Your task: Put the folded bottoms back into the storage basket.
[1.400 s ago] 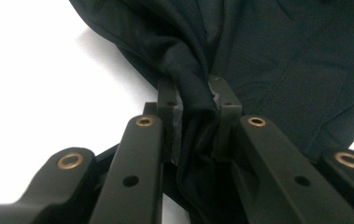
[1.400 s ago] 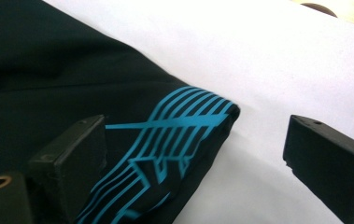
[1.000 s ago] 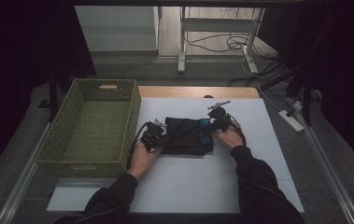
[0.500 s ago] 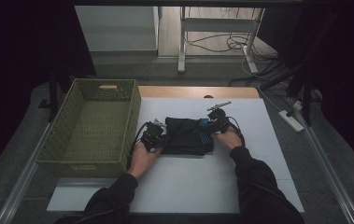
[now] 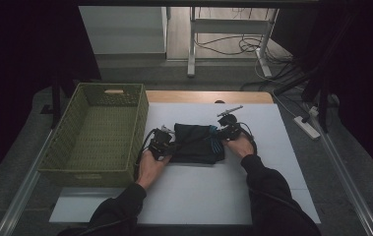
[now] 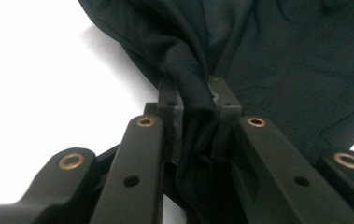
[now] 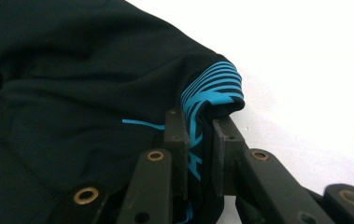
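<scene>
Dark garment [image 5: 194,142] with blue stripes lies bunched at the centre of the high view on your white bench [image 5: 272,162], just right of the green basket [image 5: 100,132]. Your left gripper [image 6: 197,100] pinches its left edge; your right gripper [image 7: 198,126] has just closed its jaws on the striped hem.

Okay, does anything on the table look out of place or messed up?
Nothing stands out. The black garment with blue stripes lies folded on the white table, pinched at each end by the left gripper and right gripper. The green woven basket sits squarely beside it.
</scene>
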A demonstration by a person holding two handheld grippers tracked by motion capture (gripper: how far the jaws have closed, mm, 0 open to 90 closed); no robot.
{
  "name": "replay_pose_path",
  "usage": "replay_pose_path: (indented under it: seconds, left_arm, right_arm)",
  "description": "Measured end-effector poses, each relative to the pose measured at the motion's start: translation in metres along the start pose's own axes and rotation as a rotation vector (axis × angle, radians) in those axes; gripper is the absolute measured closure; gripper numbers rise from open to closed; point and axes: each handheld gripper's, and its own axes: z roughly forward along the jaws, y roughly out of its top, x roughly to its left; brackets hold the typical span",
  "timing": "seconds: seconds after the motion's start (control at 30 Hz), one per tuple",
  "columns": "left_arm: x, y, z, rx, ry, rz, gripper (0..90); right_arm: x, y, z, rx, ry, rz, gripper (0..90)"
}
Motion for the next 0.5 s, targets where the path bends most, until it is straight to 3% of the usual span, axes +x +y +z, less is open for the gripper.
replay_pose_path:
  seconds: [0.13, 0.5]
  left_arm:
    - [0.001, 0.003, -0.005, 0.002, -0.007, -0.011, 78.9]
    - [-0.001, 0.011, -0.022, -0.028, -0.003, -0.016, 79.4]
  right_arm:
    - [0.001, 0.002, -0.007, -0.02, 0.017, 0.024, 80.0]
    - [0.011, 0.014, -0.031, -0.087, 0.059, 0.012, 80.4]
